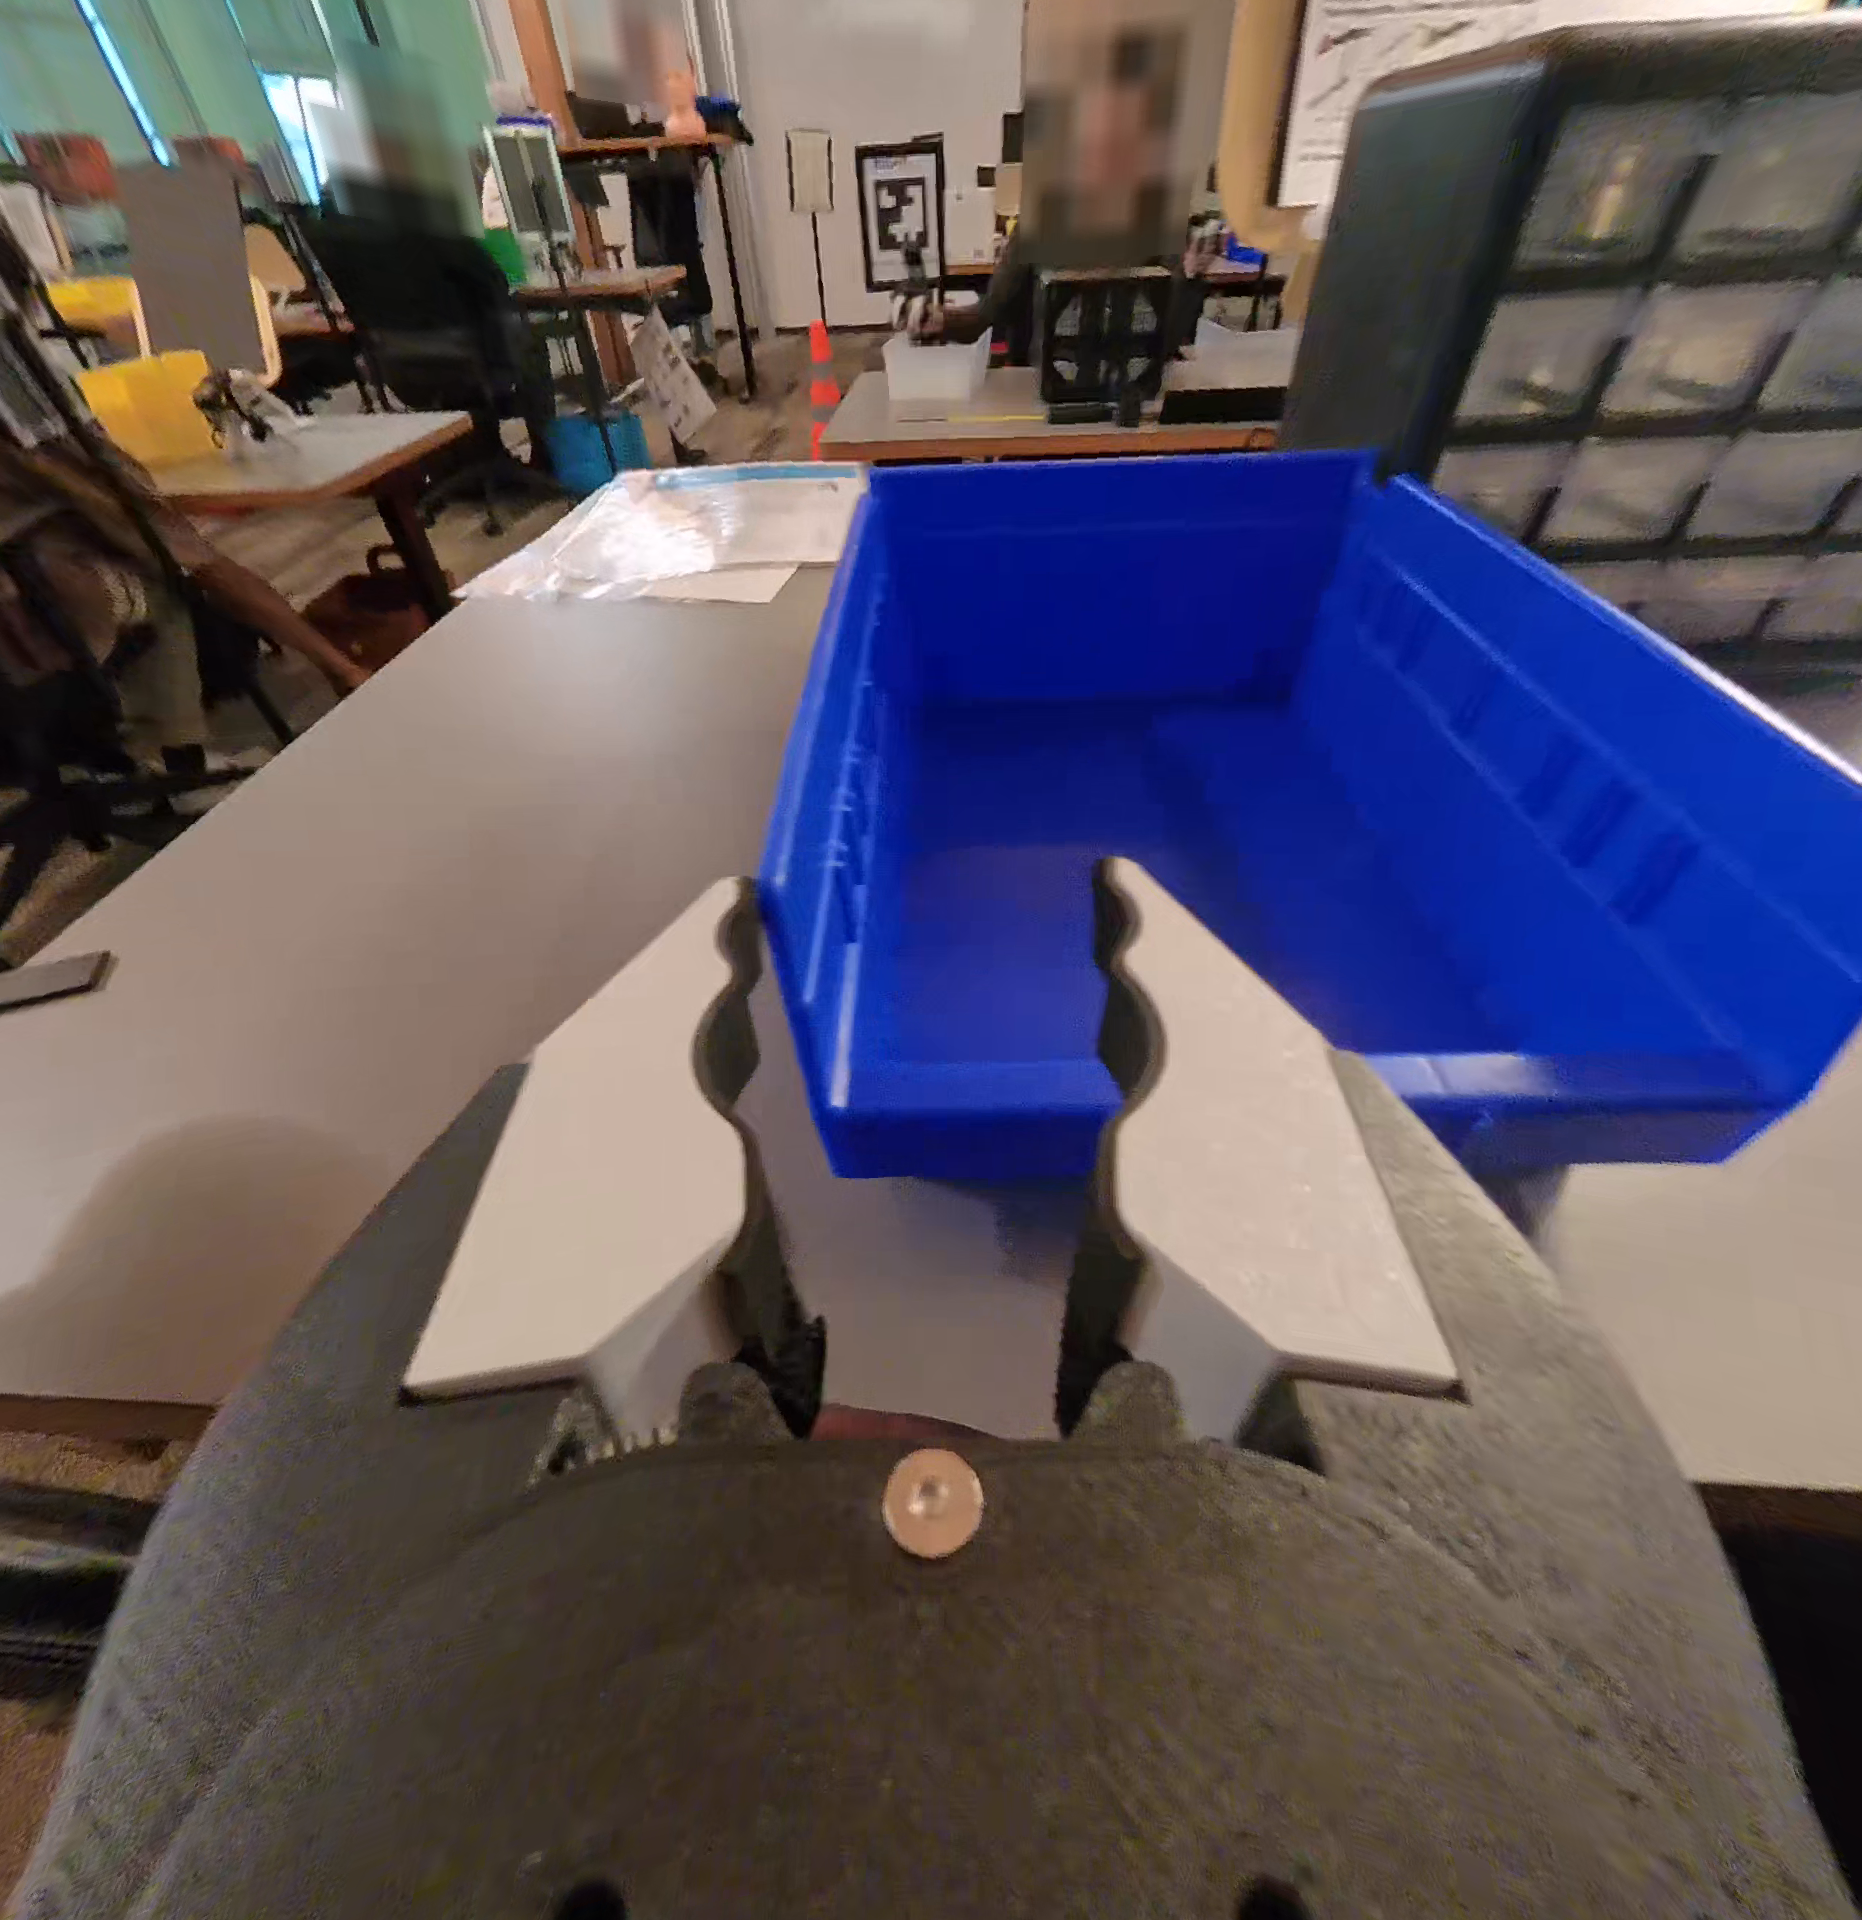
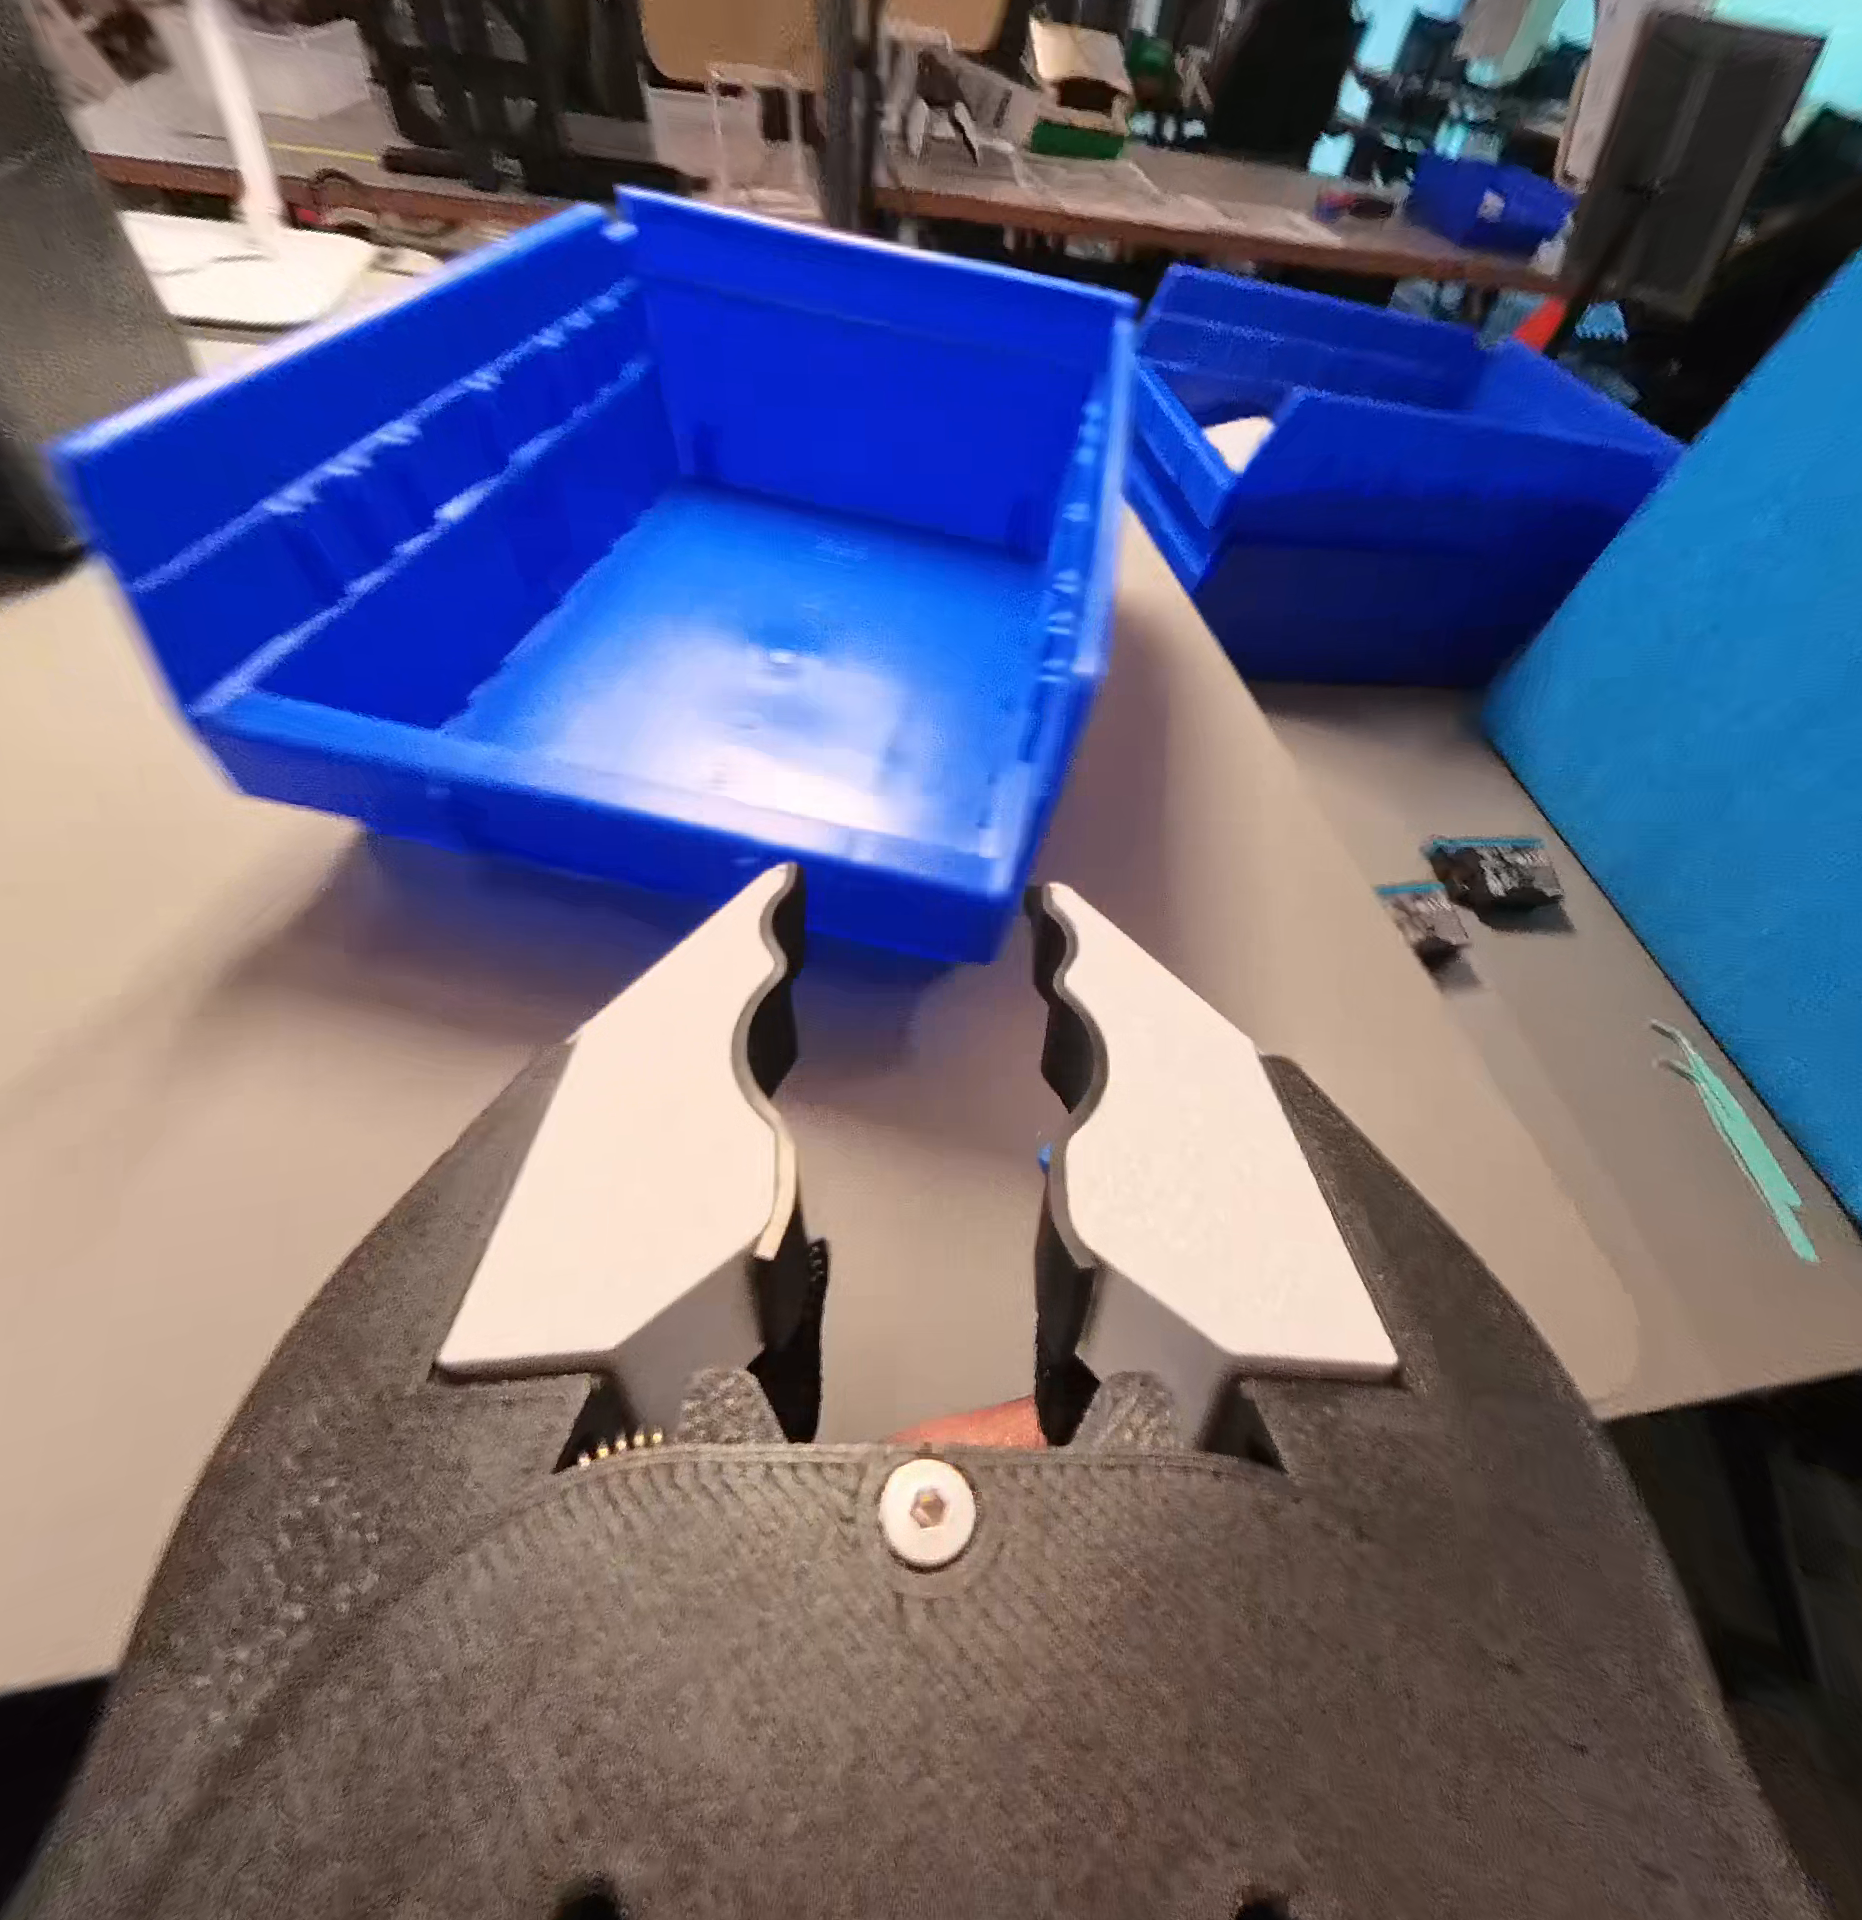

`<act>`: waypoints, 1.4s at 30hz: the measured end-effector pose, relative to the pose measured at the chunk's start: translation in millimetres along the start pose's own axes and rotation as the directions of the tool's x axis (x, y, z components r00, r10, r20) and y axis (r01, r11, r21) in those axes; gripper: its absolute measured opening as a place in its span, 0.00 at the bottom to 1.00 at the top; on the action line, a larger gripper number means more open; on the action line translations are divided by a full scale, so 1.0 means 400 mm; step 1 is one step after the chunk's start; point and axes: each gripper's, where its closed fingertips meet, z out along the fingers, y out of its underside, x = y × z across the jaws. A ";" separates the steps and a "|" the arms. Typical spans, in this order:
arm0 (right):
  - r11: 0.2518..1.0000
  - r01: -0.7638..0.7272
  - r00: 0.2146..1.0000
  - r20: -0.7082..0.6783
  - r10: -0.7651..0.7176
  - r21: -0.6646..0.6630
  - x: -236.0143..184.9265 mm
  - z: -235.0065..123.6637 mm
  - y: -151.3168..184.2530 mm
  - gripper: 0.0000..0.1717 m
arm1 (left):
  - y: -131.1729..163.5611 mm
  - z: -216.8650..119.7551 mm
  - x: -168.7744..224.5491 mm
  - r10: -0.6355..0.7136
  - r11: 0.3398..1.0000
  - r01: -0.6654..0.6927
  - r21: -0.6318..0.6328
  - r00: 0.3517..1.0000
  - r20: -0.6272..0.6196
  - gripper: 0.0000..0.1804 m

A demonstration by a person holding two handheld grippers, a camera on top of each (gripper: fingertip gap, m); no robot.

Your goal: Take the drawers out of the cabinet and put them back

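Left wrist view: my left tongs (image 1: 922, 894) straddle the blue drawer (image 1: 1166, 790)'s near-left wall, not clamped.
Right tongs (image 2: 911, 904): released, bare.
Progress: drawer out on the surface (image 1: 387, 883); cabinet (image 1: 1685, 343) return pending.

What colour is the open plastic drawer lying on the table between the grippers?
Bright blue all over, the open plastic drawer shows best in the right wrist view.

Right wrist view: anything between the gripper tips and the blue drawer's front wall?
Nothing. In the right wrist view only bare grey table separates the right gripper from the blue drawer; jaws apart, holding nothing.
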 end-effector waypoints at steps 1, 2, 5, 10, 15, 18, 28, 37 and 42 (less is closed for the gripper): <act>1.000 0.019 0.999 0.040 -0.020 0.018 -0.044 -0.010 -0.005 0.27 | 0.000 -0.008 0.025 0.023 1.000 -0.023 0.004 1.000 -0.009 0.42; 0.999 0.032 0.995 0.097 -0.035 0.033 -0.097 -0.015 -0.010 0.26 | 0.002 -0.012 0.053 0.046 0.999 -0.046 0.005 0.999 -0.029 0.46; 0.995 0.075 0.967 0.239 -0.090 0.070 -0.240 -0.001 -0.040 0.28 | -0.009 -0.022 0.112 0.114 0.993 -0.114 0.017 0.993 -0.037 0.45; 0.989 0.104 0.938 0.321 -0.132 0.103 -0.373 0.082 -0.110 0.33 | -0.114 -0.062 0.202 0.244 0.957 -0.238 0.167 0.970 -0.015 0.44; 0.992 0.109 0.943 0.310 -0.122 0.061 -0.430 0.175 -0.127 0.37 | -0.080 -0.028 0.440 0.132 0.990 -0.106 0.090 0.922 -0.364 0.44; 0.994 0.107 0.957 0.267 -0.110 0.026 -0.431 0.219 -0.118 0.37 | -0.033 0.045 0.507 0.139 0.990 -0.140 0.023 0.920 -0.367 0.42; 0.995 0.079 0.983 0.158 -0.088 0.066 -0.315 0.160 -0.082 0.04 | 0.010 0.100 0.514 0.236 0.971 -0.235 0.039 0.931 -0.279 0.08; 0.992 0.092 0.989 0.111 -0.101 0.082 -0.222 0.075 -0.053 0.15 | 0.030 0.102 0.439 0.324 0.945 -0.323 0.040 0.923 -0.207 0.04; 0.993 0.102 0.988 0.110 -0.109 0.064 -0.241 0.125 -0.054 0.04 | 0.024 0.136 0.348 0.328 0.944 -0.329 0.003 0.940 -0.090 0.01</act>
